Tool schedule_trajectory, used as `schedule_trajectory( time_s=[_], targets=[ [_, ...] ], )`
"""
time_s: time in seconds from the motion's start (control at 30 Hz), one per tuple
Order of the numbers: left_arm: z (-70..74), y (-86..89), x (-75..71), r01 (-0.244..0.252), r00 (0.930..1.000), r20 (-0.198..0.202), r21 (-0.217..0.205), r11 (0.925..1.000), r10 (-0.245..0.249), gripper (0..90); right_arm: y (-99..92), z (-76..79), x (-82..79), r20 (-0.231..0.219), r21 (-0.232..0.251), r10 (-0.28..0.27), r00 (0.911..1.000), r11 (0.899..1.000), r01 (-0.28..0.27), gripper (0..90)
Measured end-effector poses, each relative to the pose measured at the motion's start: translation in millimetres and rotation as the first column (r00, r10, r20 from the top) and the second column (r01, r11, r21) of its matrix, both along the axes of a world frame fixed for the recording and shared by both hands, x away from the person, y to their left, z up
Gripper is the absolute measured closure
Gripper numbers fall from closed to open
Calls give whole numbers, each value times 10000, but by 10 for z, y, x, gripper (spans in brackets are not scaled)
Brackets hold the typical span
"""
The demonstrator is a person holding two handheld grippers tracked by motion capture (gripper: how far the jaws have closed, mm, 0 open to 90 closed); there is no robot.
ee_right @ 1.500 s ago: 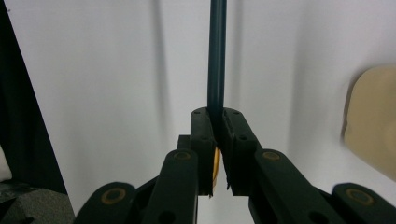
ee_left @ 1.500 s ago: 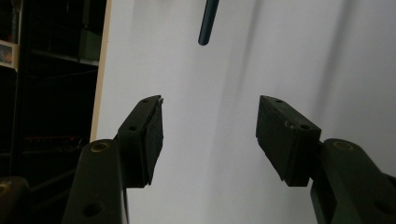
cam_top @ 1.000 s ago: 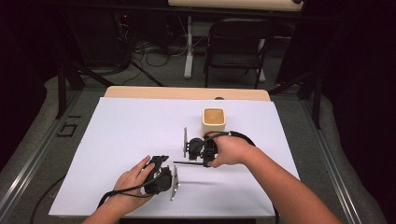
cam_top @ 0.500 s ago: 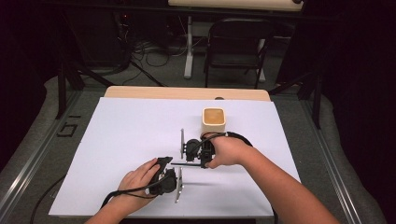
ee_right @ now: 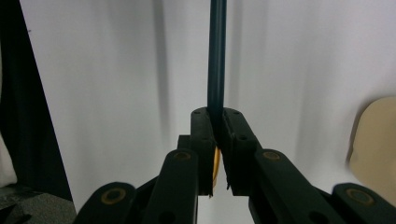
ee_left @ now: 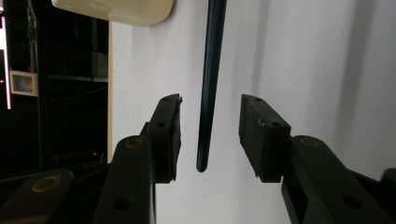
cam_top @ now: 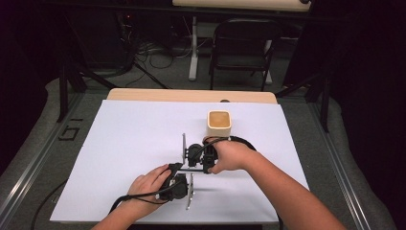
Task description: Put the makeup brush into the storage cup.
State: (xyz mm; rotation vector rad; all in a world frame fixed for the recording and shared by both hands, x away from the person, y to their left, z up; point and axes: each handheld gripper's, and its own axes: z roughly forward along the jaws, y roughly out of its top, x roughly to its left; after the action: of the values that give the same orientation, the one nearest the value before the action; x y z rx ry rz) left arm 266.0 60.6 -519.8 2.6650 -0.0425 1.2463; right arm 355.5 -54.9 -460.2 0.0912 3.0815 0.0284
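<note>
The white counter (cam_top: 129, 158) takes up the middle of the high view, its far wooden edge toward twelve o'clock and a dark folding chair (cam_top: 244, 48) on the floor beyond it. A cream square cup (cam_top: 219, 121) stands on the counter a little past the centre, toward one o'clock. At six o'clock of the cup, near it but apart, the right tongs (cam_top: 197, 155) sit in the person's right hand (cam_top: 232, 155), whose forearm comes in from five o'clock. The left tongs (cam_top: 178, 179) lie at seven o'clock of the right ones, just beside them, held in the left hand (cam_top: 151, 184) that enters from six o'clock. The smallest thing is a thin dark rod (ee_right: 216, 60), lying level between the two tongs just above the counter. In the right gripper view the right tongs are clenched on one end of the rod, which runs straight away toward twelve o'clock, with something yellow showing between the pads below it. In the left gripper view the rod's (ee_left: 208, 84) free rounded end hangs in the gap of the left tongs (ee_left: 210, 135); their jaws have just been closing, yet both pads stand clear of the rod, so these tongs are released.
</note>
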Motion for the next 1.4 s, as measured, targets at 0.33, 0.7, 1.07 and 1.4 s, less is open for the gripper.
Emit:
schedule_trajectory(
  time_s=[0.33, 0.7, 1.07, 1.4],
  targets=[
    [-29, -55, -8, 185, 9998, -99, 180, 9997, -184, 704, 30, -5, -18, -26, 2, 126, 9999, 9999, -126, 838],
    [-51, -80, -12, 215, 9997, -93, 294, 9993, -213, 799, 55, -18, -43, -122, -60, 235, 9996, 9997, -236, 837],
    [-64, -93, -13, 217, 9997, -113, 437, 9988, -212, 843, 61, -40, -47, -194, -114, 290, 9994, 9995, -292, 837],
    [-68, -91, -17, 241, 9997, -30, 482, 9985, -240, 844, 63, -42, -46, -187, -102, 295, 9994, 9995, -297, 837]
  ],
)
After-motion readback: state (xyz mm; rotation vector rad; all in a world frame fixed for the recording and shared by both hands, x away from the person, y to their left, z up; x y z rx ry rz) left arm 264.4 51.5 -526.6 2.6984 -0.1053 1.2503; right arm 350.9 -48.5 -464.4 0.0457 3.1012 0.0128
